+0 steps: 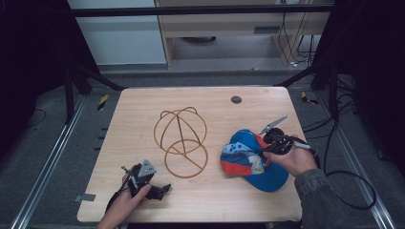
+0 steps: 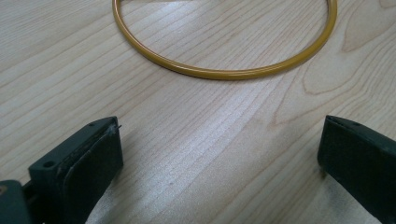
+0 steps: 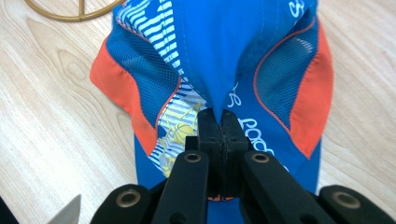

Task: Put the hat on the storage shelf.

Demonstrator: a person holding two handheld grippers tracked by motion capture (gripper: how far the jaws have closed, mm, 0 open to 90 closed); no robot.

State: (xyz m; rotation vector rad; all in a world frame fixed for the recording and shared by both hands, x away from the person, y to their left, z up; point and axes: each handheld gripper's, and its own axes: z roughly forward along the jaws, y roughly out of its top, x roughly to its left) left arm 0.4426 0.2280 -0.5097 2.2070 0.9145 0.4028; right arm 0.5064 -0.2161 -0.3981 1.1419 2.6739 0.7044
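A blue cap (image 1: 250,160) with orange panels and striped print lies at the right of the wooden table (image 1: 138,102). My right gripper (image 1: 263,151) is over it, held by a hand coming from the lower right. In the right gripper view the cap (image 3: 219,51) spreads out ahead, and my right gripper (image 3: 218,114) is shut on a pinched fold of its blue fabric. A brown wire hat frame (image 1: 180,140) stands at the table's middle. My left gripper (image 1: 162,190) rests near the front left edge; its jaws stand wide apart and empty, my left gripper (image 2: 219,149) facing the frame's base ring (image 2: 224,72).
A dark round grommet (image 1: 236,99) sits in the table's far edge. Cables (image 1: 353,191) trail off the right side onto the floor. Bare wood lies between the left gripper and the wire frame.
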